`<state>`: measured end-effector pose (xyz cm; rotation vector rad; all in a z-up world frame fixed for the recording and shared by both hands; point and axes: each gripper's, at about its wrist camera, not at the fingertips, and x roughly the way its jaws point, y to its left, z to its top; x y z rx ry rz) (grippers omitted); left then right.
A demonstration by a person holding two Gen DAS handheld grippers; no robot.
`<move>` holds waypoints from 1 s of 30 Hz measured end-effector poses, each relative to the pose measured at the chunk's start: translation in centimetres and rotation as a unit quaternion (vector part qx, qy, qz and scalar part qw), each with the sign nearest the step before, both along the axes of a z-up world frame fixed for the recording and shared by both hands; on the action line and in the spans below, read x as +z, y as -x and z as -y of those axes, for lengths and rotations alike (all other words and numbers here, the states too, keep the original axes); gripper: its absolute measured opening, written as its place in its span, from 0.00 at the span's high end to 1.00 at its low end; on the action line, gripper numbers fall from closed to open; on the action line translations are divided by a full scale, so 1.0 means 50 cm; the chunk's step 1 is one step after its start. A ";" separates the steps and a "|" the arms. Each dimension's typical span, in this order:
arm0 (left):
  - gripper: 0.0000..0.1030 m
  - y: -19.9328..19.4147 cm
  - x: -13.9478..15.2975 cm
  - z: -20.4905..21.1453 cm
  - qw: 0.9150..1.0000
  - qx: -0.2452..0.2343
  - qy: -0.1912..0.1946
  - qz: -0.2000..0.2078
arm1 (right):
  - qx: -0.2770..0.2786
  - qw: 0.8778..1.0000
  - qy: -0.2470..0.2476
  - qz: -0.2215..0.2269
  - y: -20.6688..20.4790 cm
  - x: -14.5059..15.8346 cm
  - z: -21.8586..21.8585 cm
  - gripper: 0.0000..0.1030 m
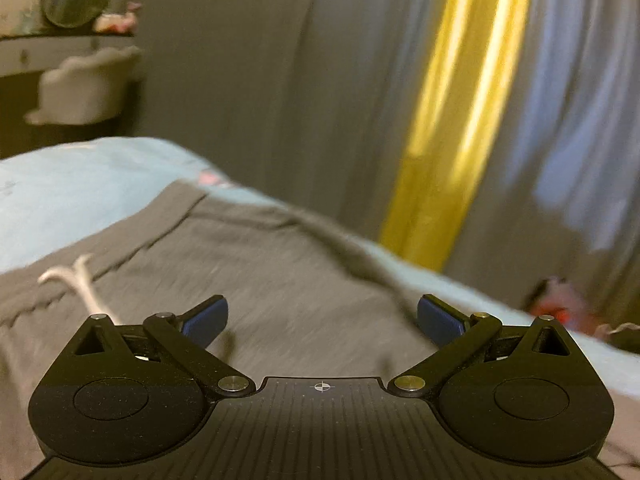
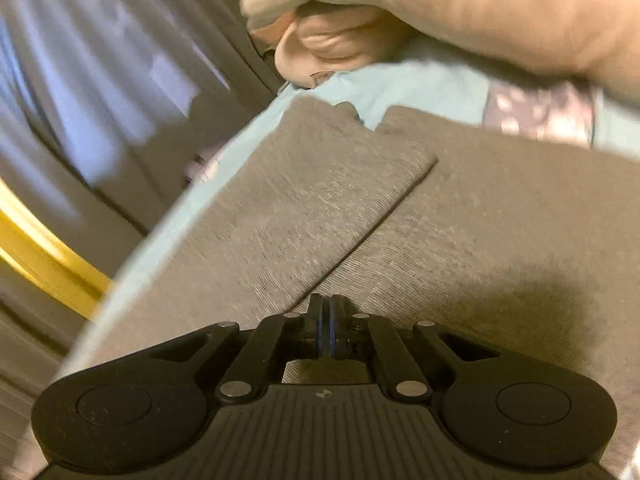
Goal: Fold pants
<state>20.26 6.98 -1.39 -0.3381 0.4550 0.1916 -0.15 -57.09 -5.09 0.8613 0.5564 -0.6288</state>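
In the left wrist view, the left tongs (image 1: 322,322) stand released, blue pads (image 1: 206,320) wide apart with nothing between them, hovering over the grey pants (image 1: 280,280). The pants lie spread on a light blue bed (image 1: 80,184), their white drawstring (image 1: 86,284) at nine o'clock from the tongs. A curtain (image 1: 460,100) with a yellow stripe hangs at one o'clock.

In the right wrist view, the right tongs (image 2: 329,326) are clenched, pads pressed together low over the pants (image 2: 500,200); whether any cloth is pinched I cannot tell. Two trouser legs run toward twelve o'clock, one edge overlapping the other. A pale plush toy (image 2: 460,12) lies beyond them at twelve o'clock.
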 end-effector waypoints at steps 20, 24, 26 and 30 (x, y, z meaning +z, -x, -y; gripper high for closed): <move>0.89 -0.400 -0.074 -0.117 0.954 -0.036 0.199 -0.221 | 0.014 0.996 -0.083 0.024 -0.094 0.009 0.100 0.95; 0.92 -0.313 -0.009 -0.157 0.958 -0.055 0.238 -0.152 | 0.027 0.997 -0.063 0.034 -0.079 0.055 0.096 0.95; 0.92 -0.245 0.042 -0.170 0.959 -0.078 0.249 -0.106 | 0.041 0.995 -0.047 0.072 -0.051 0.105 0.089 0.95; 0.92 -0.041 0.128 -0.204 0.957 -0.122 0.262 -0.014 | 0.046 0.993 -0.003 0.108 0.045 0.192 0.085 0.95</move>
